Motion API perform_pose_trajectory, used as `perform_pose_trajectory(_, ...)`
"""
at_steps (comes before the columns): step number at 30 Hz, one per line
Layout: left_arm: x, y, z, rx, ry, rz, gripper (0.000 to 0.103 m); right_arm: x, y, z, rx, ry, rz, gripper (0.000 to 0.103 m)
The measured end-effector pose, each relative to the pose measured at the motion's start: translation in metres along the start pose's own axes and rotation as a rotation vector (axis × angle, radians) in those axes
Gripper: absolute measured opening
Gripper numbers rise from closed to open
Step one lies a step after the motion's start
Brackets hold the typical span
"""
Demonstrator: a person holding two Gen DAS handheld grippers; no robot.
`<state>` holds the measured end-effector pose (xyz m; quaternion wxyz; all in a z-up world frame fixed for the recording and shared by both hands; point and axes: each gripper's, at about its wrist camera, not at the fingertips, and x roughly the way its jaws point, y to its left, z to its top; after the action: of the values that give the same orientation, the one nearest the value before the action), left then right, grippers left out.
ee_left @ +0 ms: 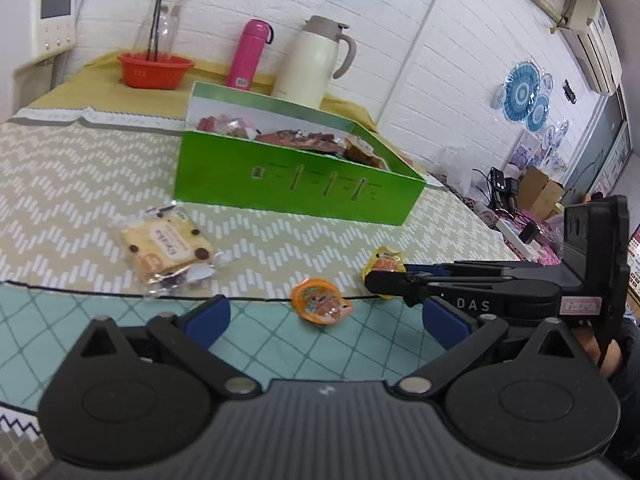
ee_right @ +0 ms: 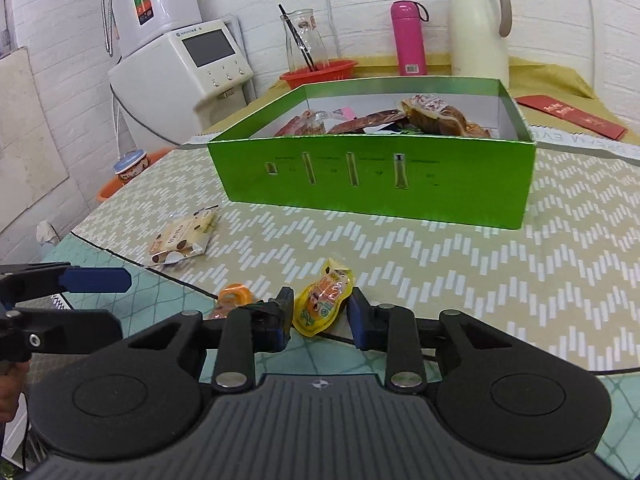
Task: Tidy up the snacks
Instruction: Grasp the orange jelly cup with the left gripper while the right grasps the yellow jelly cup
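The yellow snack pack point(ee_right: 323, 300), lying in front of the green box point(ee_right: 376, 176), looks light, soft and crinkly, so the right gripper point(ee_right: 320, 320), jaws apart around its middle, should squeeze gently there, while the left gripper point(ee_left: 324, 320) waits wide apart.

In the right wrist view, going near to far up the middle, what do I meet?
Right tongs → yellow snack packet between its fingers → chevron tablecloth → green box → pink bottle.

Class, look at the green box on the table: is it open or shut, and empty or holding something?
Open and partly filled. The green box has no lid on top, and wrapped snacks lie inside against its white walls.
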<state>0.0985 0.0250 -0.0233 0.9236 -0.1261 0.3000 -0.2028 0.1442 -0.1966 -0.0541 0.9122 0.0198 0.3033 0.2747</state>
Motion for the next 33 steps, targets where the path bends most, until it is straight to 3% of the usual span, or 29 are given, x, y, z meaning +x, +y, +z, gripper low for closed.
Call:
perform_pose_trajectory(2,0.012,-0.006,0.001,0.021,0.021,-0.017,0.100,-0.009,-0.004,-0.007,-0.006,0.005,-0.040,0.052)
perform_pose_trajectory(6,0.039,-0.013,0.001,0.051,0.079,-0.016,0.073,-0.020,-0.010,-0.017,0.011,0.006,-0.077,0.052)
perform_pose_trajectory(9,0.048,-0.017,0.004,0.073,0.073,0.027,0.070,-0.025,-0.010,-0.020,-0.001,-0.002,-0.097,0.052)
perform_pose_trajectory(11,0.048,-0.018,0.005,0.079,0.078,0.017,0.068,-0.025,-0.009,-0.022,-0.009,-0.002,-0.097,0.053)
perform_pose_trajectory(17,0.051,-0.023,0.005,0.134,0.082,0.056,0.047,-0.023,-0.008,-0.022,-0.002,-0.009,-0.092,0.053)
perform_pose_trajectory(23,0.051,-0.021,0.006,0.135,0.077,0.059,0.042,-0.024,-0.006,-0.022,-0.012,-0.010,-0.100,0.053)
perform_pose_trajectory(26,0.052,-0.023,0.003,0.184,0.068,0.074,0.026,-0.024,-0.007,-0.022,-0.006,-0.012,-0.103,0.053)
perform_pose_trajectory(33,0.043,-0.023,0.006,0.177,0.058,0.027,0.027,-0.028,-0.002,-0.017,-0.039,-0.034,-0.100,0.049)
